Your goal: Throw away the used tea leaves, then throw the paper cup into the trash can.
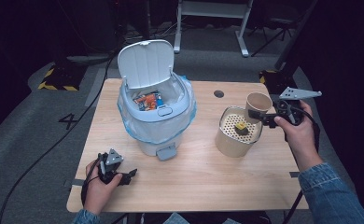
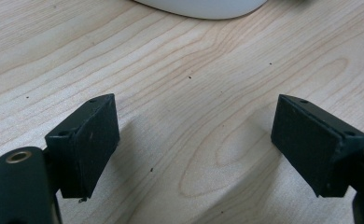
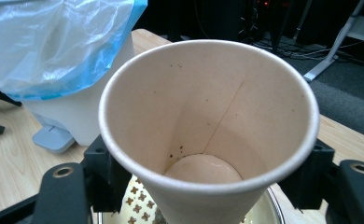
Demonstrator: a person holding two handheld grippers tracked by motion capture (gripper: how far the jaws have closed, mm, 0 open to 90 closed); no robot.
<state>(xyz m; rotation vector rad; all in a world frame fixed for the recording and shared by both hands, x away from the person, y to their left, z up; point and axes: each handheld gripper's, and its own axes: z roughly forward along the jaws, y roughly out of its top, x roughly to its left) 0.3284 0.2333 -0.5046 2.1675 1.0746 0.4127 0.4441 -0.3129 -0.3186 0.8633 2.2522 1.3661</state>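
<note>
Right now a beige paper cup (image 1: 257,104) is pinched between the jaws of the right gripper (image 1: 268,116), held in the air near the desk's right edge, just above the far rim of a round beige container (image 1: 231,140). In the right gripper view the cup (image 3: 208,135) opens toward the camera, tilted a little, with one black jaw pressed on each side of its wall; its inside is bare apart from a few dark specks and a pale residue at the bottom. The container stands on the right half of the desk and has a perforated insert, on which a small yellowish-dark lump (image 1: 241,127) lies. The person's right hand (image 1: 296,130) grips the tool from the right edge, a denim sleeve behind it.

At the middle of the desk (image 1: 194,177), toward the far edge, stands a white pedal bin (image 1: 156,112) with its lid (image 1: 146,63) raised and a blue-tinted plastic liner (image 1: 180,122) folded over its rim; colourful wrappers (image 1: 147,100) lie inside. Its grey pedal (image 1: 166,152) faces the near edge.

The left gripper (image 1: 119,175) sits low near the desk's near-left corner, held by the left hand (image 1: 98,189). In the left gripper view its jaws stand wide apart with nothing between them, over bare wood grain, with the bin's white base (image 2: 201,7) ahead.

A small dark round hole (image 1: 219,94) shows near the far edge, right of the bin.
</note>
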